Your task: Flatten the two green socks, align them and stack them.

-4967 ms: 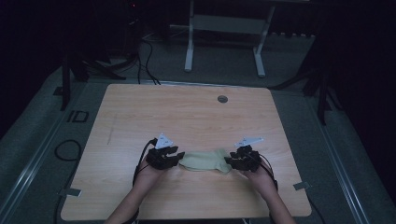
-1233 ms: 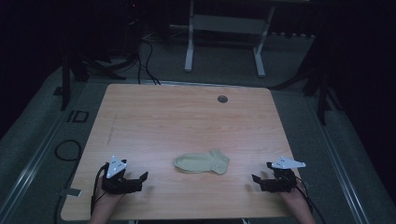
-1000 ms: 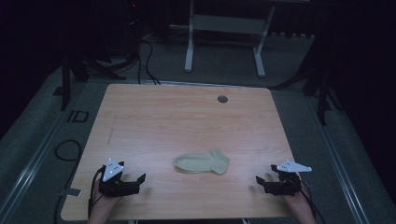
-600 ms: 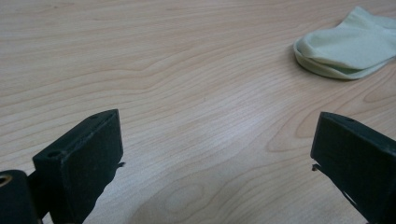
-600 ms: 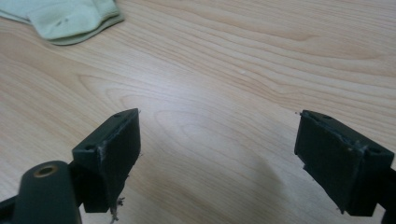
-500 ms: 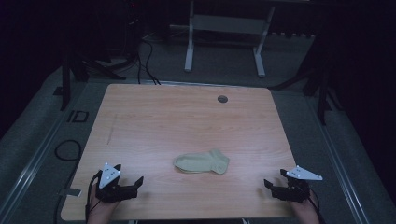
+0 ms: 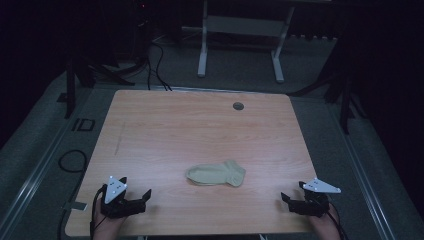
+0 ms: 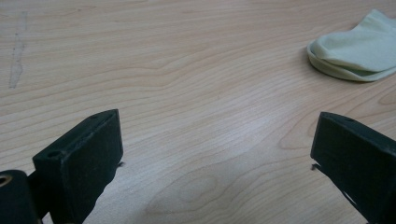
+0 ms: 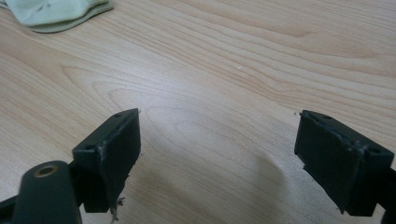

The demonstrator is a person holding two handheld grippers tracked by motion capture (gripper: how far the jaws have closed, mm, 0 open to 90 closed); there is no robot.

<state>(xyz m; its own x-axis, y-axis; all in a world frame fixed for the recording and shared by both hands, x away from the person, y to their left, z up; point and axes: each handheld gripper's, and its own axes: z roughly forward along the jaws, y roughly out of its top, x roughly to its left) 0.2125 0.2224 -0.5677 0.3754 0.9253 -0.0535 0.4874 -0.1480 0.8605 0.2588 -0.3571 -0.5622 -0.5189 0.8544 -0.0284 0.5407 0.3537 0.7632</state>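
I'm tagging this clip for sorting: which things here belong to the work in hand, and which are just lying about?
Part of the job:
- folded sock
- left gripper, open, empty
- right gripper, open, empty
- table it lies on

Just there:
- round grommet in the tabletop
- white desk frame behind
- floor cables

"ID" — marked on the floor [image 7: 83,125] left of the table.

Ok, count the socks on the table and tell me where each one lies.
1. A single pale green sock lies flat near the middle of the table, between the left gripper and the right gripper, touching neither. It looks folded, so a second could be hidden.
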